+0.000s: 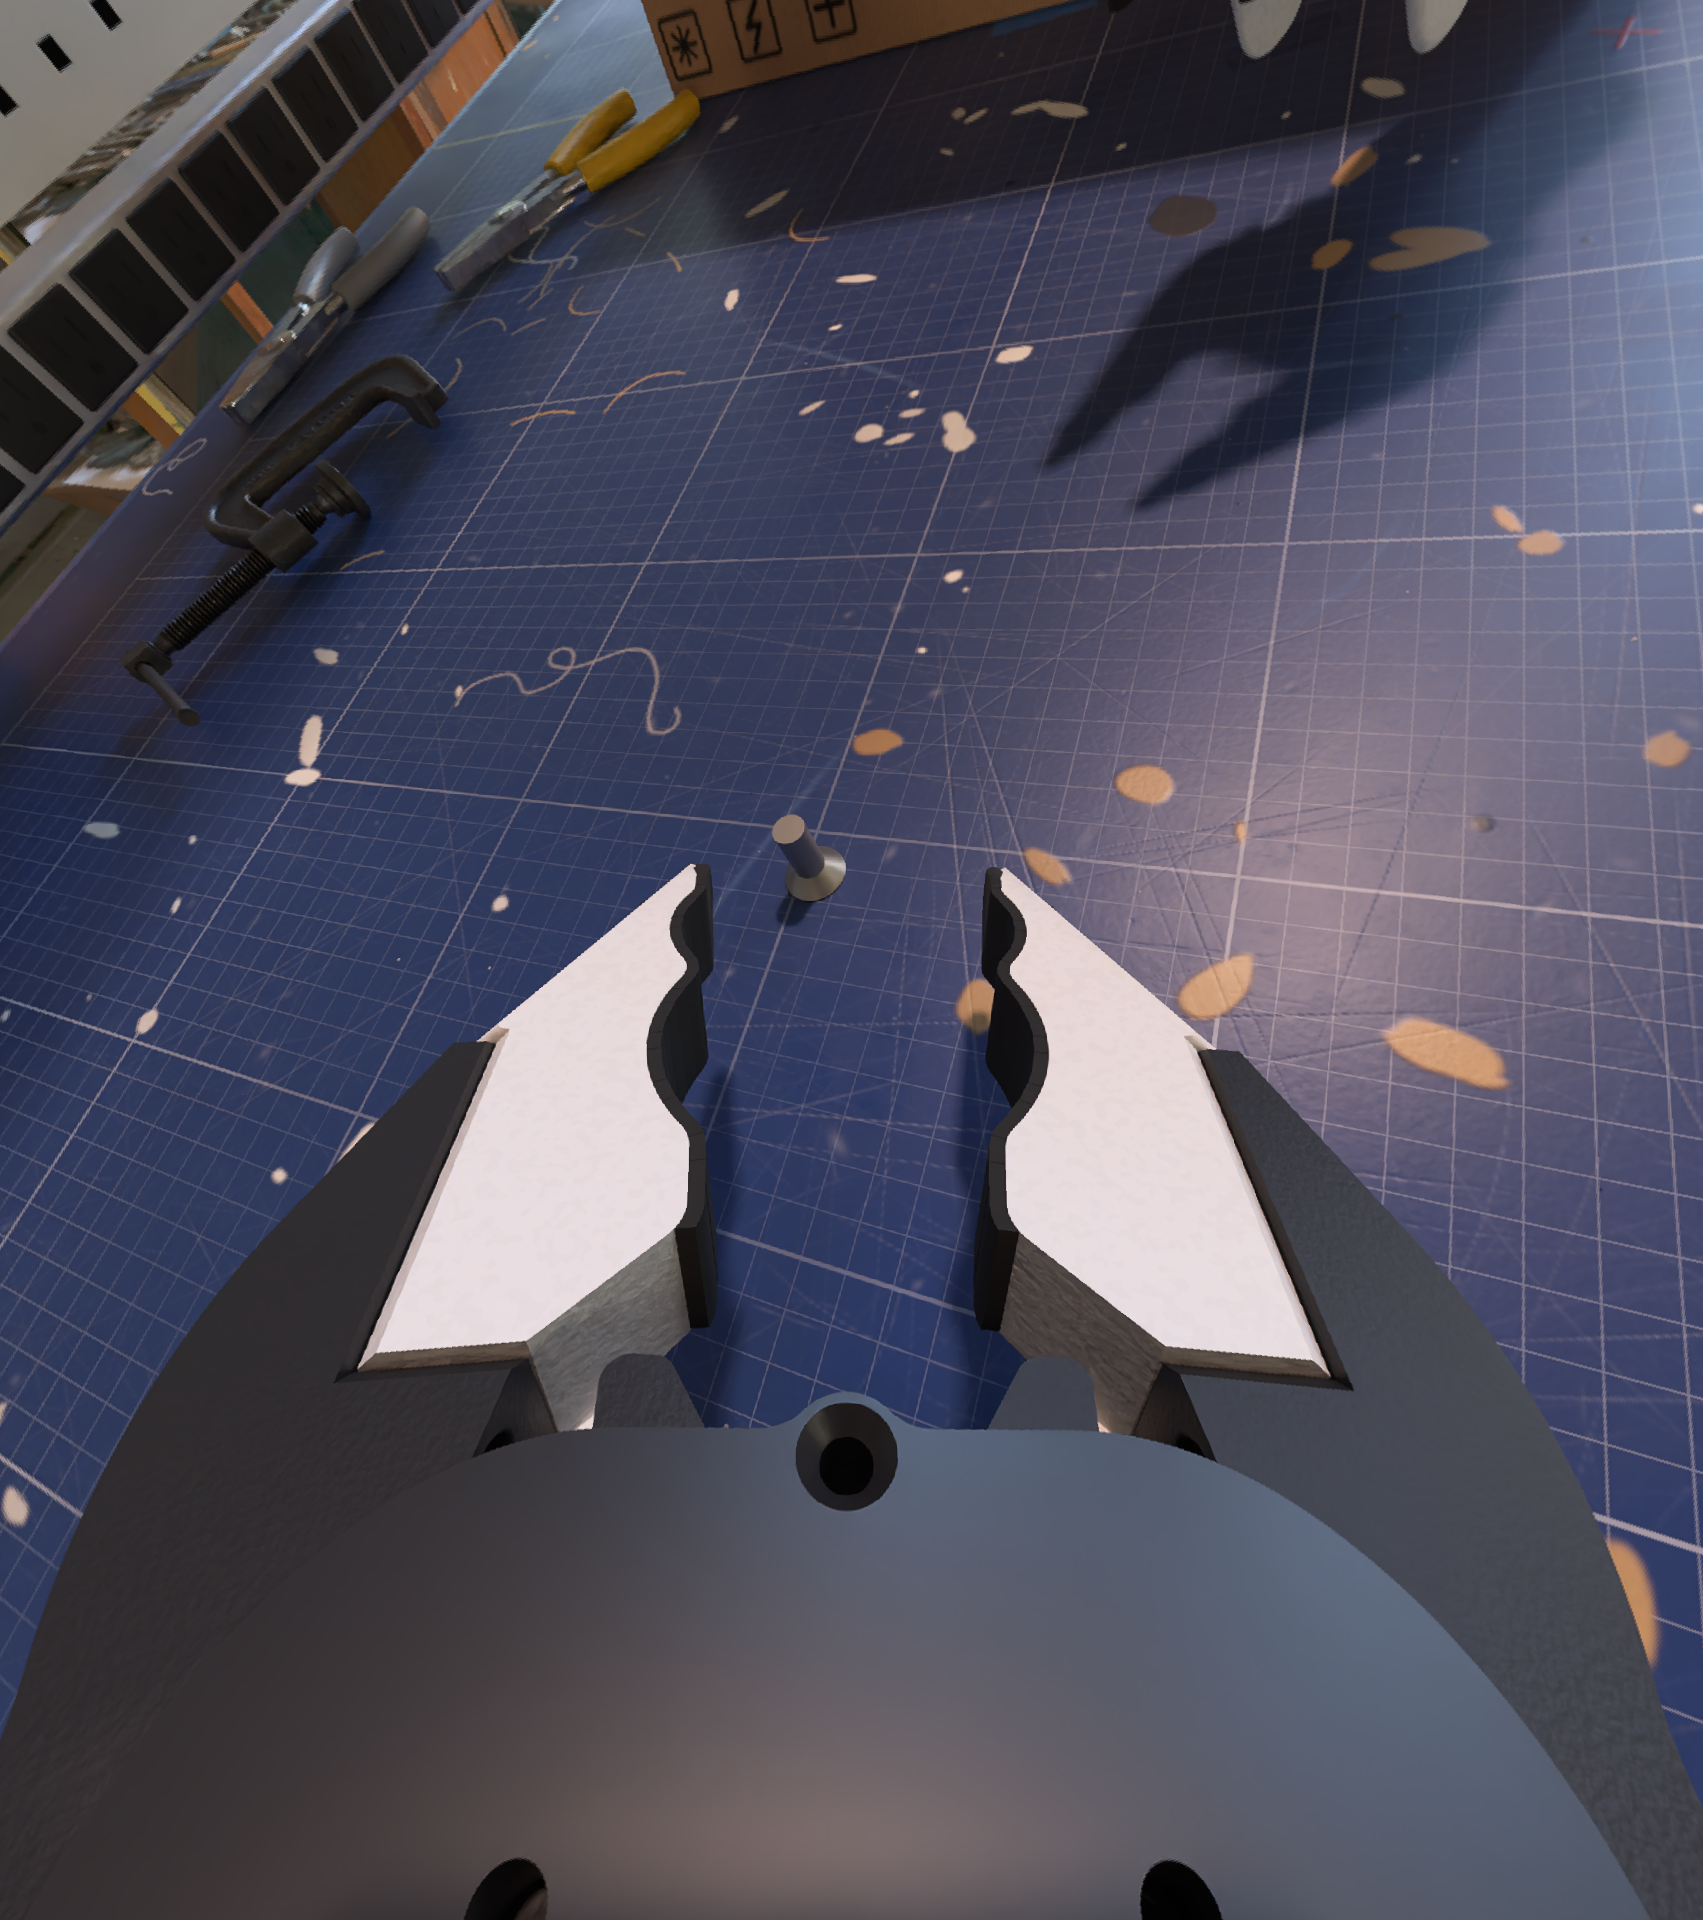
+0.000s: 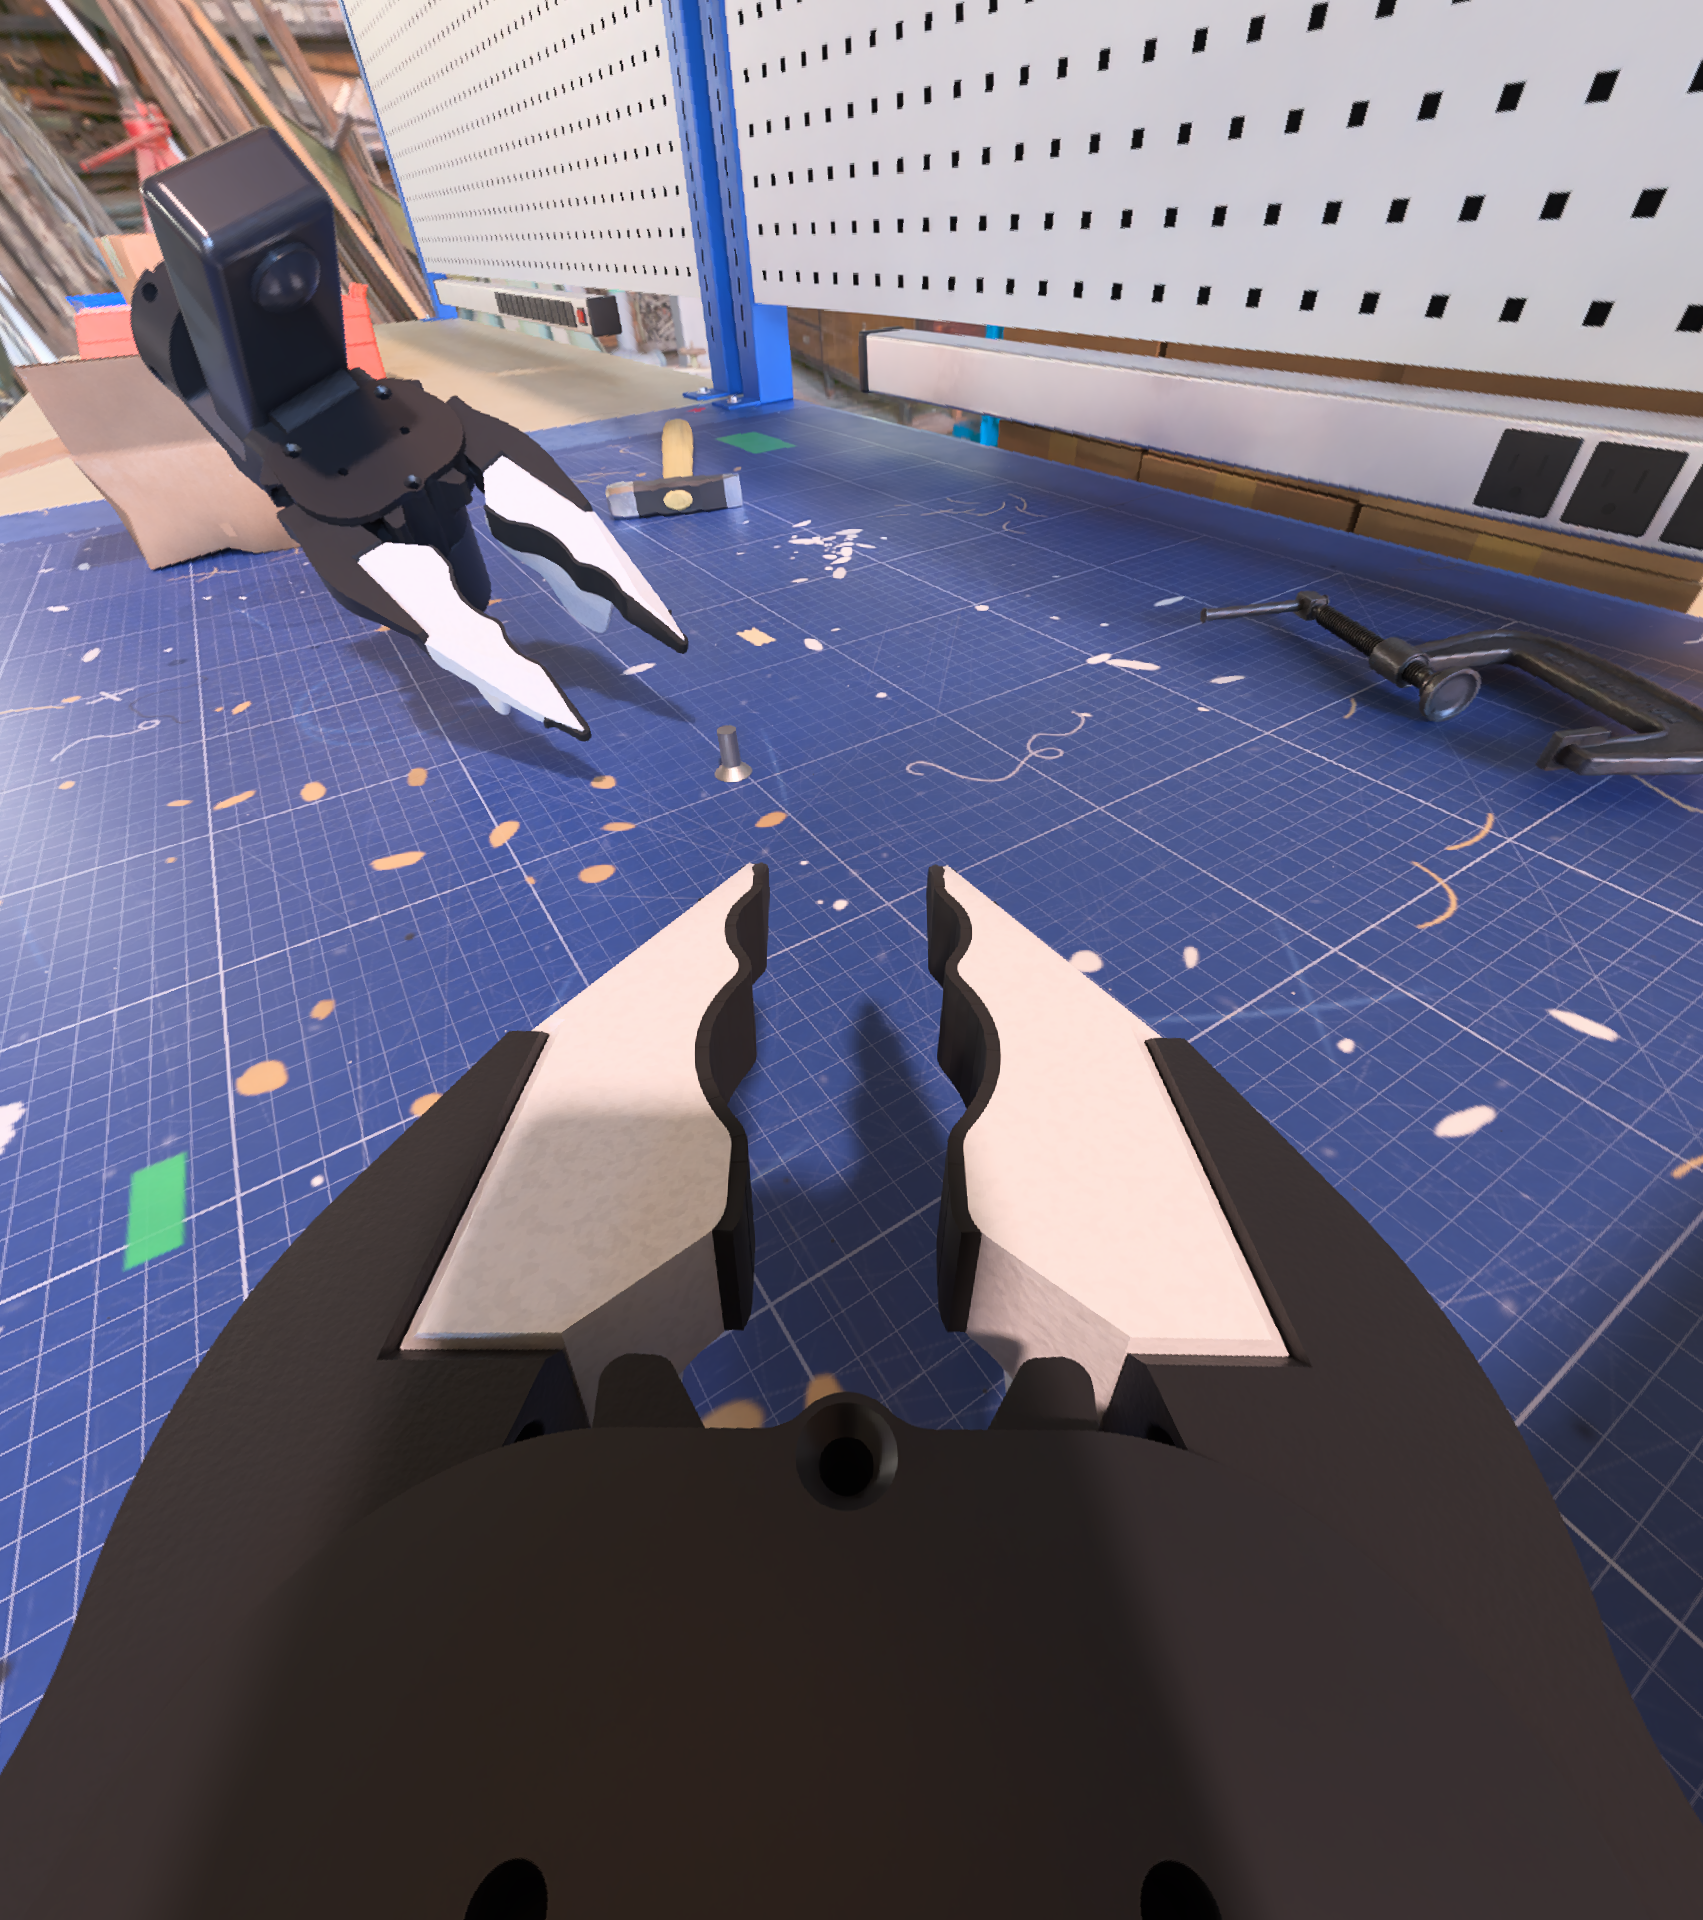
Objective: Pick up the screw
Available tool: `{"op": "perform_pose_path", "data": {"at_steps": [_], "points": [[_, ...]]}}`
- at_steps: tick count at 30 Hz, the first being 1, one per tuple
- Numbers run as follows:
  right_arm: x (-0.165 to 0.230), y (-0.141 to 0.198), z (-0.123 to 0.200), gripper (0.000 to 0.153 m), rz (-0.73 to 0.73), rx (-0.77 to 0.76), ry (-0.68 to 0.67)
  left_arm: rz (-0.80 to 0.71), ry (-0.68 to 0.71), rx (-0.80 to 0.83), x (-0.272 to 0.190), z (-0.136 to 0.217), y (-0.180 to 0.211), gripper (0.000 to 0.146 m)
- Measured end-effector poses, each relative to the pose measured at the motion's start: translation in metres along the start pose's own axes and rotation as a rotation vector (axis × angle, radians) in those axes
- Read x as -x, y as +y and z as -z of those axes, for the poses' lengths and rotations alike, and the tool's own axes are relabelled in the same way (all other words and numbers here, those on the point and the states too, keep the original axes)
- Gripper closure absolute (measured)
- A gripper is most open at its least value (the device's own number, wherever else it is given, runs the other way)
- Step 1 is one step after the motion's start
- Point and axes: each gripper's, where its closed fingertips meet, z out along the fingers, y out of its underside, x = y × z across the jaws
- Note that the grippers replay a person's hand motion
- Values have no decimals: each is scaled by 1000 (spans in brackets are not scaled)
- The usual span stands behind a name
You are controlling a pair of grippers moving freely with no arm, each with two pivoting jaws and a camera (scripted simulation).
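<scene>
A small grey metal screw [image 1: 807, 860] stands head down on the blue cutting mat [image 1: 1242, 1195], shank pointing up. My left gripper [image 1: 845, 883] is open and empty, low over the mat, with the screw just beyond its fingertips and slightly left of the gap's middle. In the right wrist view the same screw [image 2: 731, 756] stands ahead of my right gripper [image 2: 847, 883], which is open and empty. The left gripper [image 2: 631, 686] shows there too, tilted down, its tips a short way left of the screw.
A black C-clamp [image 1: 291, 499] lies at the mat's left in the left wrist view and at the right in the right wrist view [image 2: 1553, 691]. Yellow-handled pliers [image 1: 566, 182], a cardboard box [image 1: 826, 36], a hammer [image 2: 675, 488], a pegboard wall [image 2: 1242, 156] and a power strip [image 2: 1449, 457] border the mat.
</scene>
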Motion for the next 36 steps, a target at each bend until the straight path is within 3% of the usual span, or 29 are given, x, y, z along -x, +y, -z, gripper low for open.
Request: {"op": "perform_pose_path", "data": {"at_steps": [13, 18, 23, 26, 28, 36], "points": [[-8, 0, 3, 121, -4, 3, 46, 108, -27, 0, 14, 3, 4, 98], [-11, 3, 3, 121, -11, 19, 51, 125, -52, 27, 18, 3, 8, 111], [-16, 3, 6, 122, -18, 21, 67, 216, -91, 22, 30, 10, 13, 115], [-17, 4, 6, 122, -33, 19, 58, 239, 33, 39, 21, 10, 15, 120], [-16, 4, 6, 123, -36, 23, 50, 225, 124, 168, 19, 6, 23, 120], [-13, 5, 5, 126, -23, 31, 39, 37, 216, 336, 23, -22, 9, 122]]}}
